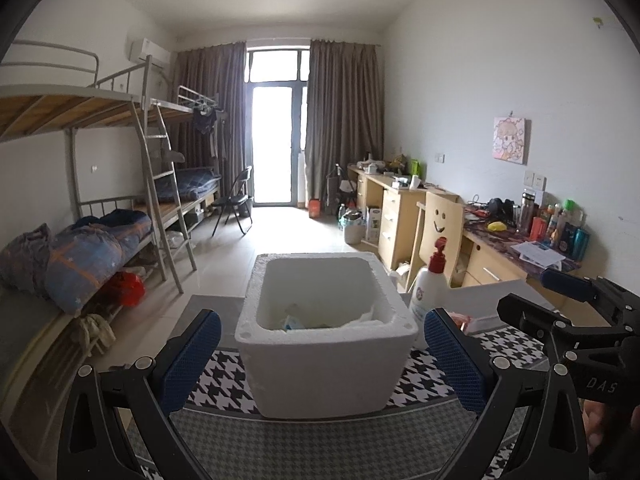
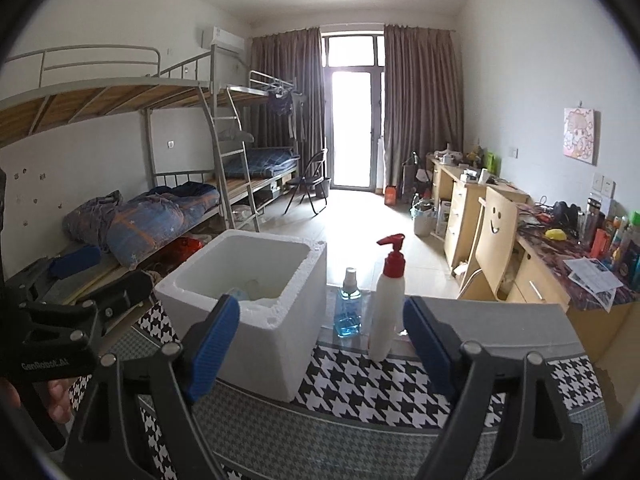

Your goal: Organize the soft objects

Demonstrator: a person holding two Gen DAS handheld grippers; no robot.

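While both tongs stand released with nothing between them, the left gripper (image 1: 322, 364) and right gripper (image 2: 322, 344) fill the lower frame. At centre, on the houndstooth cloth (image 2: 384, 392), sits the foam box (image 1: 320, 344); a white pump bottle (image 2: 386, 308) stands beside it.

The table (image 2: 360, 436) is covered with a cloth in black-and-white houndstooth (image 2: 380, 384), bordered along the near edge by a finer grey check. A white foam box (image 2: 256, 344) stands open-topped directly on the cloth, toward the left side, with something pale and light blue lying in its bottom. To its right, near the far edge, a white pump bottle (image 2: 386, 312) with a red pump stands upright. Between the box and that bottle, just behind, stands a small clear spray bottle (image 2: 349, 312) holding blue liquid.
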